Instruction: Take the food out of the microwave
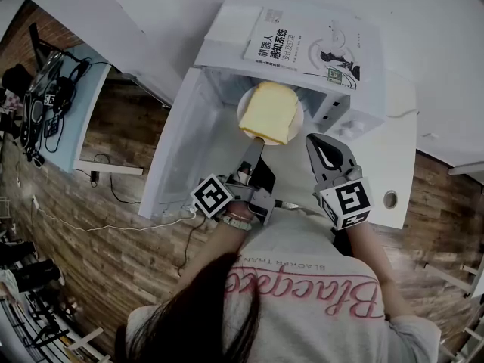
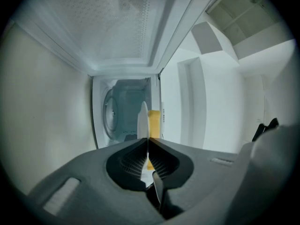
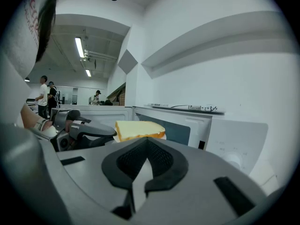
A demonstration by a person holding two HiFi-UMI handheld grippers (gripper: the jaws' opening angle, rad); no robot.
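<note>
A yellow slice of bread [image 1: 270,110] lies on a white plate [image 1: 299,119] at the mouth of the white microwave [image 1: 355,104]. My left gripper [image 1: 256,147] is shut on the plate's near rim. In the left gripper view the plate [image 2: 142,120] shows edge-on between the shut jaws of the left gripper [image 2: 148,140], with the bread [image 2: 154,121] beside it and the microwave's cavity [image 2: 124,111] behind. My right gripper [image 1: 318,145] hangs just right of the plate, shut and holding nothing. The right gripper view shows the right gripper [image 3: 147,142] with the bread [image 3: 139,129] beyond it.
The microwave's door [image 1: 178,151] stands open to the left. A book [image 1: 302,42] lies on top of the microwave. The white table [image 1: 397,161] has a round hole [image 1: 390,199] near its front right. People [image 3: 47,95] stand far off in the room.
</note>
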